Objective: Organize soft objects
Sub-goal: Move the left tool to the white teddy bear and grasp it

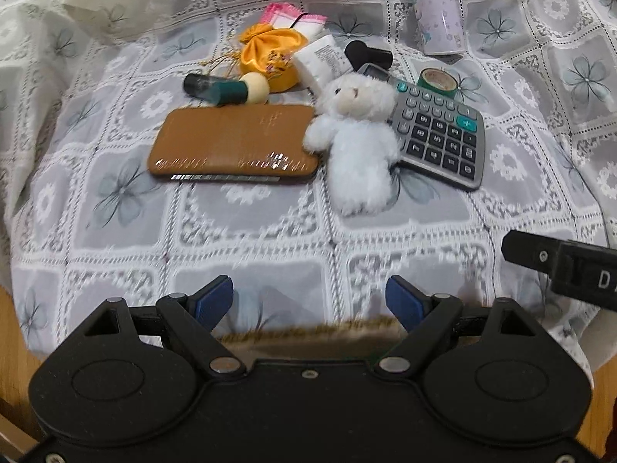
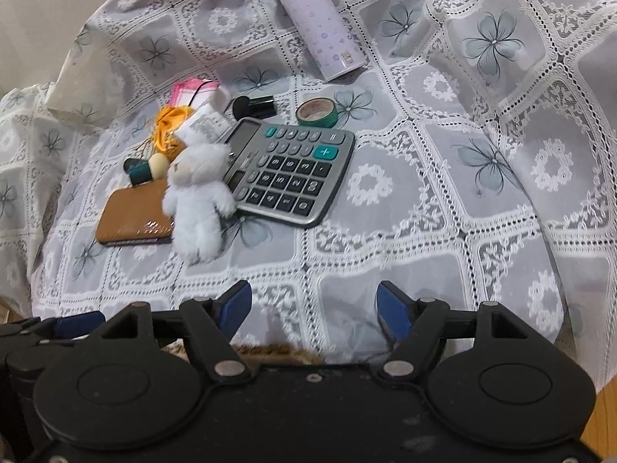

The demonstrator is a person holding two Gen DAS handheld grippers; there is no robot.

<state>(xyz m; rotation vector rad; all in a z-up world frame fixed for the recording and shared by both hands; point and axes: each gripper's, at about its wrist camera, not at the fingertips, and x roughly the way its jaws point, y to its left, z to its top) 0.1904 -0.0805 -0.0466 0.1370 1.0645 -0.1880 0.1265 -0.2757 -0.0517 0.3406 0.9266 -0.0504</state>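
Observation:
A white plush bear [image 1: 356,142] [image 2: 200,196] lies on the lace tablecloth [image 1: 270,239], leaning against a grey calculator [image 1: 439,135] [image 2: 293,169] and a brown wallet [image 1: 235,144] [image 2: 135,216]. Behind them sits an orange satin pouch [image 1: 272,58] [image 2: 167,131] with a pink-edged white cloth [image 1: 293,19] [image 2: 191,92] beyond it. My left gripper [image 1: 309,301] is open and empty, well short of the bear. My right gripper [image 2: 314,306] is also open with nothing between its blue pads. Its black body [image 1: 567,266] shows at the right edge of the left wrist view.
A lilac bottle [image 1: 435,7] [image 2: 320,27] lies at the back. A green tape roll [image 1: 437,81] [image 2: 317,112], a white tube [image 1: 320,59], a black cap [image 1: 368,56] and a green brush [image 1: 227,88] crowd around the bear. Wooden floor [image 1: 11,347] shows past the cloth's edge.

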